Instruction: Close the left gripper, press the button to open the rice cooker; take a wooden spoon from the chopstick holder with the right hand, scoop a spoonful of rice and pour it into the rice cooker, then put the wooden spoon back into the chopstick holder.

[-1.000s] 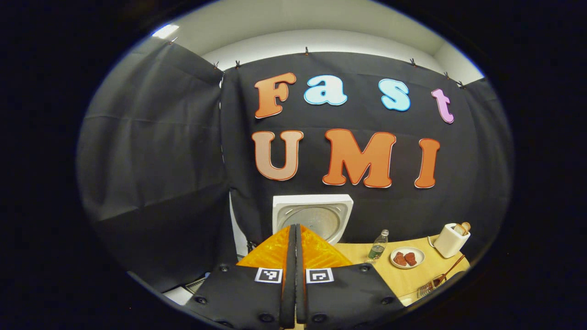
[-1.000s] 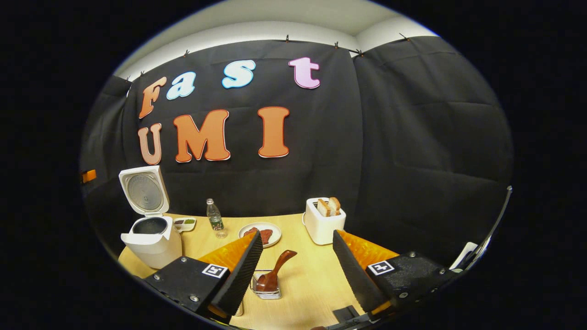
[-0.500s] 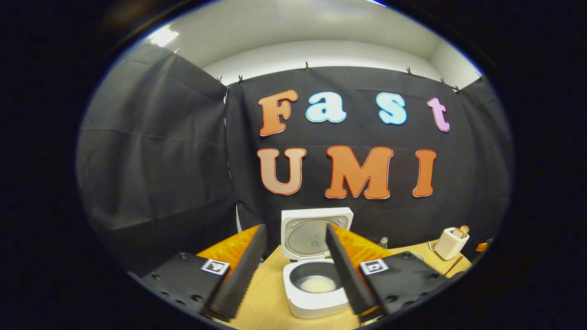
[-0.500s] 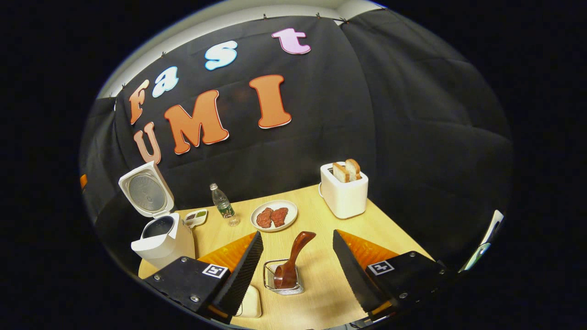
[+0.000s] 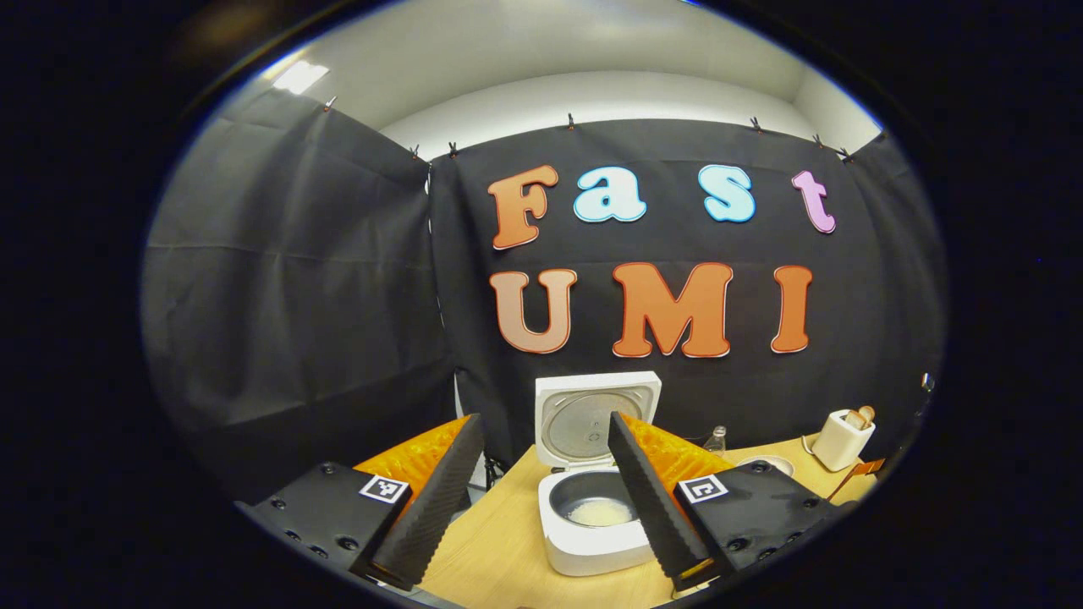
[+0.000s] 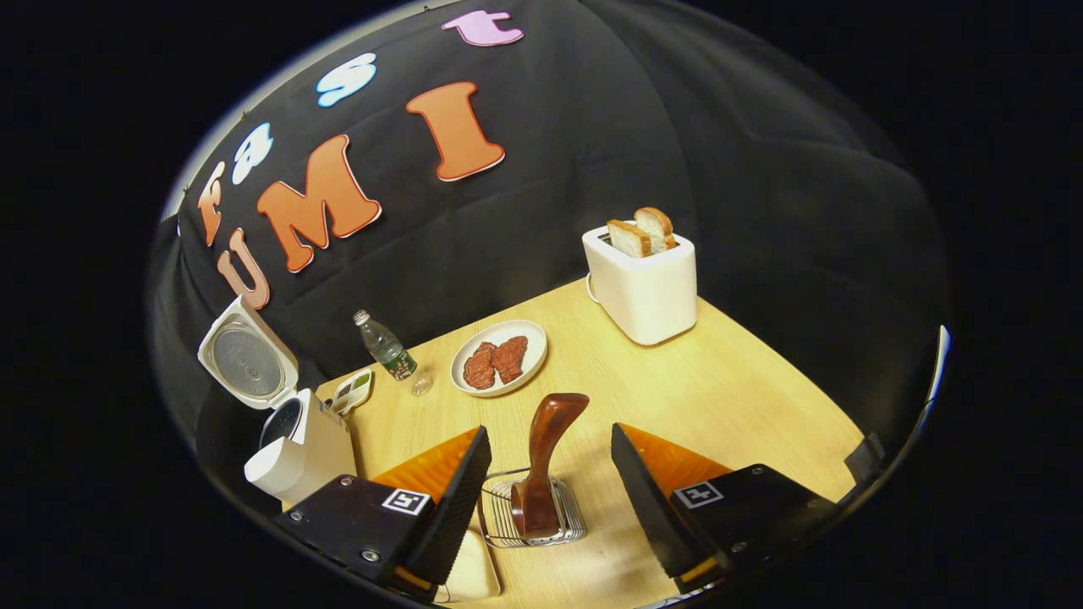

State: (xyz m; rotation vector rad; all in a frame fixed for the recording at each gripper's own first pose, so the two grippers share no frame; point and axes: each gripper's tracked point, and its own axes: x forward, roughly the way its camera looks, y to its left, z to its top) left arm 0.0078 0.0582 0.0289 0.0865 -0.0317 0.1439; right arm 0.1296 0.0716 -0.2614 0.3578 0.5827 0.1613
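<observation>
The right gripper hangs released, its fingers spread either side of the wooden spoon, which stands in the wire chopstick holder near the table's front edge. The left gripper, also spread, faces the rice cooker: lid up, some rice inside.

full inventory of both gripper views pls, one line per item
rice cooker: 1, white, table's left end in the right gripper view, lid up, some rice in the pot
wooden spoon: 1, dark brown, standing in the holder
chopstick holder: 1, metal wire, between the right tongs' fingers, untouched
toaster: 1, white, far side of table, two bread slices in it
plate: 1, white, mid-table, two reddish pieces on it
bottle: 1, clear, near the back wall
small dish: 1, white, beside the cooker
table: 1, light wood
left tongs: 1, black and orange, open
right tongs: 1, black and orange, open
</observation>
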